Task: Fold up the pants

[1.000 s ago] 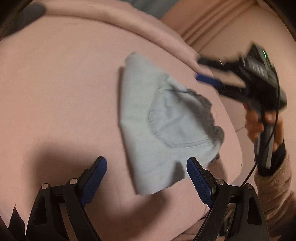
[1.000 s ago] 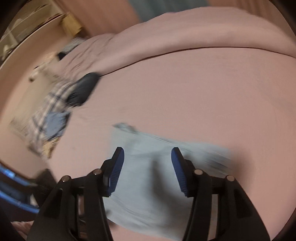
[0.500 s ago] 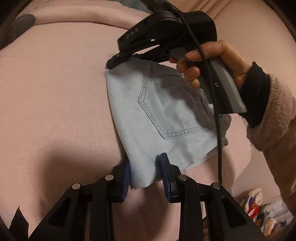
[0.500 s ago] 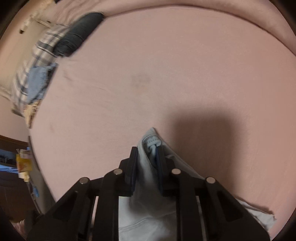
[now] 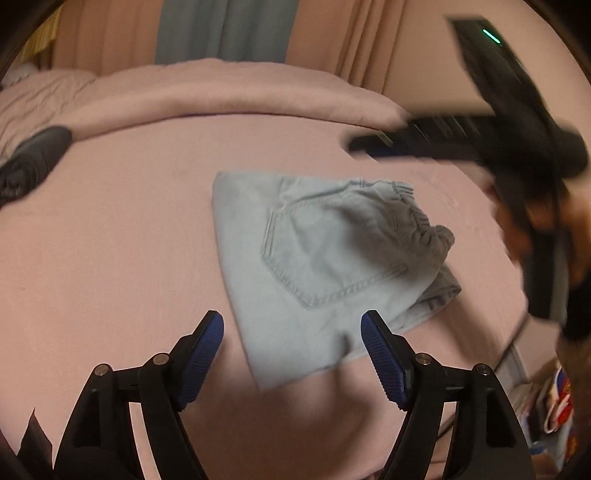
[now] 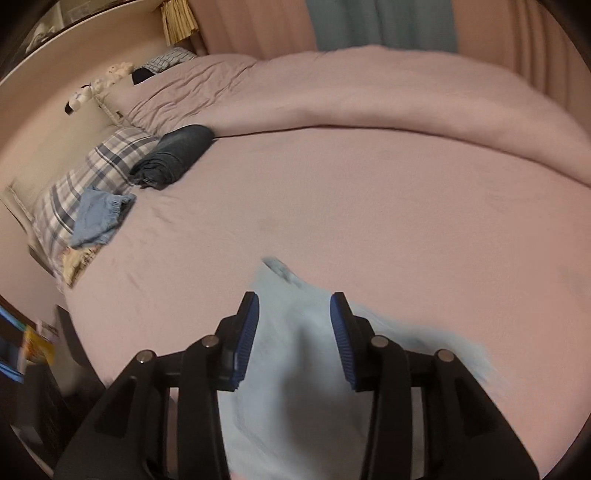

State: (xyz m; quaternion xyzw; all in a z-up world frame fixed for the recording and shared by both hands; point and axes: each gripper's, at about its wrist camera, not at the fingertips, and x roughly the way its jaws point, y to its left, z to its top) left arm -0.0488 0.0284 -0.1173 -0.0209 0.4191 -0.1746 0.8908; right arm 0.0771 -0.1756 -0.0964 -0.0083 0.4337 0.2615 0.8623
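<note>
The left gripper (image 5: pixel 291 354) has its jaws wide apart and they are opening more. Nothing is pinched in them. The near corner of the pants (image 5: pixel 325 266) shows in the gap, but the blue pads are off the cloth.

The right gripper (image 6: pixel 293 338) has its jaws partly apart, and they are opening too. The pale blue cloth of the pants (image 6: pixel 295 369) lies under and between them. It is blurry there, but the pads do not seem to squeeze it.

The pants are folded small. They lie flat on the pink bed (image 5: pixel 110 240), near the middle. A back pocket faces up, and the bunched waistband is on the right side in the left view.

In that view the right gripper (image 5: pixel 461 136) is a dark blur above the pants, with a hand (image 5: pixel 535 229) under it.

Farther off, a dark rolled cloth (image 6: pixel 173 155) sits on the bed by a checked pillow (image 6: pixel 92 177). A small blue garment (image 6: pixel 99 218) lies on that pillow. Pink curtains (image 6: pixel 258 26) hang behind the bed.
</note>
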